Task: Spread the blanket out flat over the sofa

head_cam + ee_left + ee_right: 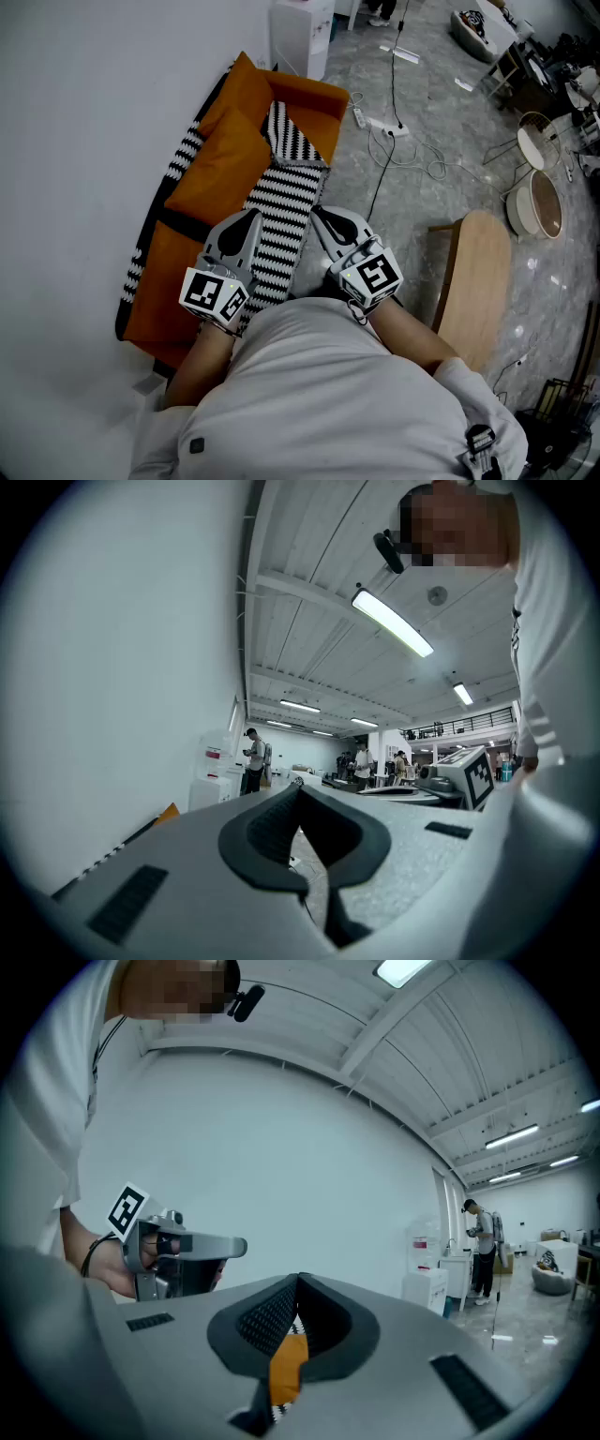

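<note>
Left tool (250, 216) and right tool (320, 212) clenched, empty, level
Striped blanket (281, 202) lies lengthwise along the orange sofa (216, 164), running up-frame ahead of both tools; the left looks nearer it.

A plain white wall (75, 112) runs along my left. The grey polished floor (450, 122) carries a white power strip (386, 128) with trailing cables. A pale wooden table (478, 281) stands at my right and a white water dispenser (300, 33) ahead. Strip lights (392, 622) glow overhead.
</note>
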{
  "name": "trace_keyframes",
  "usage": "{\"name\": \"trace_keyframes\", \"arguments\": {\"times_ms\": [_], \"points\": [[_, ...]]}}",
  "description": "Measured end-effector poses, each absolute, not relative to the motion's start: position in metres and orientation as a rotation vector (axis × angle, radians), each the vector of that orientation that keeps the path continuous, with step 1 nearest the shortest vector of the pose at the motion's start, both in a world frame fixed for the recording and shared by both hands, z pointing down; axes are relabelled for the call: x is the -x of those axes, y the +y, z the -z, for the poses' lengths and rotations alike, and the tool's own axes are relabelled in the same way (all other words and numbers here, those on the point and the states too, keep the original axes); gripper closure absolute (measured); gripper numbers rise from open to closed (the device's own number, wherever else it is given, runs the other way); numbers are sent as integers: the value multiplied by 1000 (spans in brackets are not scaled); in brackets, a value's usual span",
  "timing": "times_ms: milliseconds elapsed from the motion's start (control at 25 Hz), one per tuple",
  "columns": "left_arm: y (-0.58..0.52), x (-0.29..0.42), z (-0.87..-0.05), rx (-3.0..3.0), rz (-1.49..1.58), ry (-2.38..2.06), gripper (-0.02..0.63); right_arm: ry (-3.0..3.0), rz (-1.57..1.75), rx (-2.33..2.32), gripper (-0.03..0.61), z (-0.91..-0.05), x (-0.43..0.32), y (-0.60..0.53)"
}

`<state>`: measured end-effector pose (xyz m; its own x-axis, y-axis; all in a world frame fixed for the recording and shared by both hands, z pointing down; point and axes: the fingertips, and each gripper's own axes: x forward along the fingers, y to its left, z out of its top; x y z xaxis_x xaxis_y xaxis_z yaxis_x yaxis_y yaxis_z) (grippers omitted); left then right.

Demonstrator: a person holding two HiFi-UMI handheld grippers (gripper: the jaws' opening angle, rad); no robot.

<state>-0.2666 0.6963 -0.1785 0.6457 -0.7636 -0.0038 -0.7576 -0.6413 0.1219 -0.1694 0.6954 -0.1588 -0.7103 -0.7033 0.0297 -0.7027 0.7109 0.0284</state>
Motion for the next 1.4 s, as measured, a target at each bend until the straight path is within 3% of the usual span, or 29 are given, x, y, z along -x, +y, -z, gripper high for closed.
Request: {"name": "trace_keyframes", "arguments": {"times_ms": [680,1400], "points": [[666,240,161,-2700,64,-1273,604,-2866,-27,-1166,555,146,138,670],[575,53,134,-2732,1,-1162,604,-2841,-92,-1128,555,122,-25,598]]}}
